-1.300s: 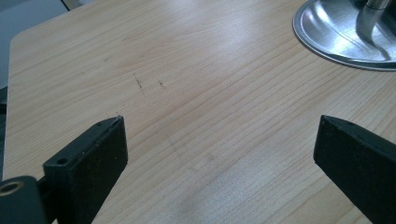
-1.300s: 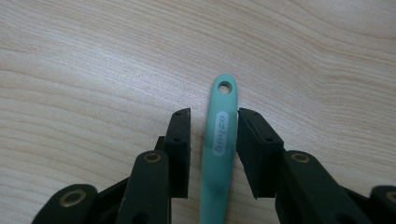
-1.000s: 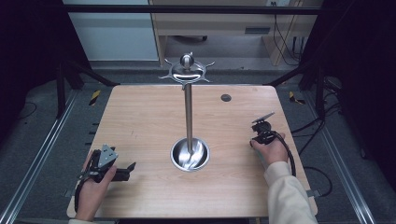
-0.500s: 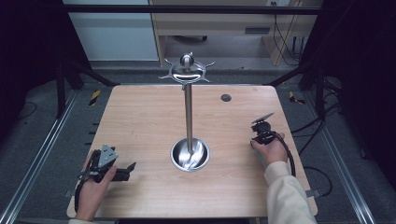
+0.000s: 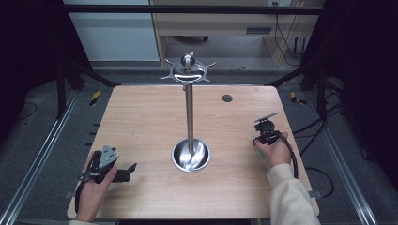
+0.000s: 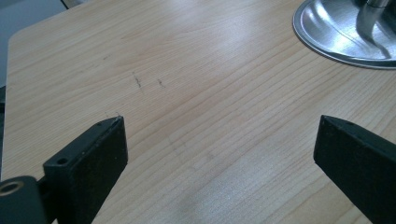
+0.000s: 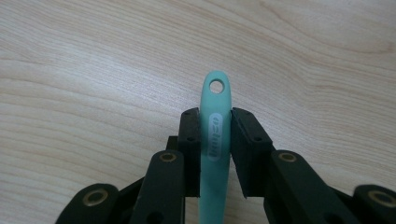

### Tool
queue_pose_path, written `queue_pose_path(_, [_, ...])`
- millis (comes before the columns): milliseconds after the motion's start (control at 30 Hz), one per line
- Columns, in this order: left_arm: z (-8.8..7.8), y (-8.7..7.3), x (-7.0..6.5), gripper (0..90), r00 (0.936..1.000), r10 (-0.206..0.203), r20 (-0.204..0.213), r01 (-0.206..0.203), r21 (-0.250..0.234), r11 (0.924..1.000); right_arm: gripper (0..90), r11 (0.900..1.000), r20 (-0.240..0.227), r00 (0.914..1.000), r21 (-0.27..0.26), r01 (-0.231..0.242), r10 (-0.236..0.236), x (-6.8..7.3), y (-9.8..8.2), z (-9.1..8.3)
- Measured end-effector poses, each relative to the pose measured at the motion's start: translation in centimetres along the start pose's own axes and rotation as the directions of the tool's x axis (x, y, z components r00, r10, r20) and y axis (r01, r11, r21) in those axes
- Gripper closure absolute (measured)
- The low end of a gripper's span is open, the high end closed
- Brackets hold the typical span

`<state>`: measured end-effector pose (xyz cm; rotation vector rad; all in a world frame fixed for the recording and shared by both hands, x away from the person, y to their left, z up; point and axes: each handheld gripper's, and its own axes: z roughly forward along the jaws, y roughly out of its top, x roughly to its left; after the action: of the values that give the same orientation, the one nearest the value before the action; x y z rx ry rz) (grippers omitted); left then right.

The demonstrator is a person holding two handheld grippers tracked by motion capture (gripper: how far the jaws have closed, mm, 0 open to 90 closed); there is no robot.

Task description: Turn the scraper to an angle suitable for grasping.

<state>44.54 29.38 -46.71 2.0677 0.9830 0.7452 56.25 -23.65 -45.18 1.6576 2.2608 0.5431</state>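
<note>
A tall metal stand (image 5: 189, 112) rises from a round steel dish base (image 5: 191, 155) at the table's middle, with a ring of hooks (image 5: 187, 71) at its top. My left gripper (image 5: 131, 168) lies near the front left corner, open, with bare wood between its jaws (image 6: 219, 123); the dish base (image 6: 341, 32) shows at the upper right of the left gripper view. My right gripper (image 5: 263, 133) is at the right side, pointing down at the table. It is shut (image 7: 215, 114) on a teal handle (image 7: 215, 98) with a hole at its end.
A small dark round disc (image 5: 227, 98) sits on the wooden table (image 5: 141, 117) at the back right. Metal rails (image 5: 37, 159) run along the floor on both sides. A desk (image 5: 220, 23) stands behind the table.
</note>
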Motion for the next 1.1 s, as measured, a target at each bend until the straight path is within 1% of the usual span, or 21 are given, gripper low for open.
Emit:
queue_pose_path(167, [0.0,0.0,0.0,2.7,1.0,-0.001,-0.001,0.001,0.003,1.0,74.4,0.999,0.001,0.9999,-0.032,0.017,-0.017,0.0,-0.2,-1.1])
queue_pose_path(267, [0.0,0.0,0.0,2.7,1.0,-0.002,-0.001,0.002,0.003,1.0,74.4,0.998,0.004,0.9996,-0.05,0.027,-0.027,0.1,0.0,-2.0])
queue_pose_path(400, [0.0,0.0,0.0,2.7,1.0,0.0,-0.002,0.0,0.003,1.0,74.4,0.995,0.009,0.999,-0.087,0.044,-0.043,0.2,0.2,-3.3])
queue_pose_path(433, [0.0,0.0,0.0,2.7,1.0,0.0,-0.002,0.0,0.003,1.0,74.4,0.995,0.009,0.999,-0.087,0.044,-0.043,0.2,0.2,-3.3])
queue_pose_path(467, [0.0,0.0,-0.1,2.7,1.0,-0.001,-0.003,0.001,0.002,1.0,74.4,0.993,0.011,0.9986,-0.103,0.052,-0.051,0.4,0.4,-4.0])
queue_pose_path(600, [0.0,-0.1,0.0,2.7,1.0,-0.002,-0.003,0.002,0.002,1.0,74.4,0.988,0.015,0.9972,-0.133,0.075,-0.074,0.8,0.8,-5.3])
queue_pose_path(667, [0.0,-0.1,0.0,2.7,1.0,-0.003,-0.003,0.003,0.002,1.0,74.4,0.984,0.018,0.9961,-0.153,0.089,-0.087,1.0,1.0,-5.9])
queue_pose_path(733, [0.0,-0.1,0.0,2.7,1.0,-0.002,-0.003,0.002,0.002,1.0,74.4,0.983,0.018,0.9958,-0.159,0.091,-0.089,1.1,1.1,-6.2])
queue_pose_path(767, [0.0,-0.1,0.0,2.7,1.0,-0.003,-0.003,0.003,0.002,1.0,74.4,0.98,0.017,0.9951,-0.17,0.099,-0.098,1.4,1.4,-6.7])
queue_pose_path(867, [0.0,-0.1,0.0,2.7,1.0,-0.003,-0.001,0.003,0.003,1.0,74.4,0.976,0.019,0.9941,-0.191,0.108,-0.107,1.7,1.6,-7.4])
queue_pose_path(933, [0.0,-0.1,0.0,2.7,1.0,-0.003,-0.002,0.003,0.002,1.0,74.4,0.975,0.015,0.9941,-0.194,0.108,-0.107,1.7,1.7,-7.7])
queue_pose_path(1033, [0.0,-0.1,0.0,2.7,1.0,-0.003,-0.001,0.003,0.003,1.0,74.5,0.968,0.016,0.9926,-0.218,0.121,-0.12,2.1,1.9,-8.6])
queue_pose_path(1067, [0.0,-0.1,0.0,2.7,1.0,-0.003,-0.001,0.003,0.003,1.0,74.5,0.968,0.016,0.9926,-0.218,0.121,-0.12,2.1,1.9,-8.6])
queue_pose_path(1100, [0.0,-0.1,0.0,2.7,1.0,-0.003,-0.001,0.003,0.002,1.0,74.5,0.965,0.015,0.9917,-0.23,0.128,-0.128,2.2,2.1,-9.1])
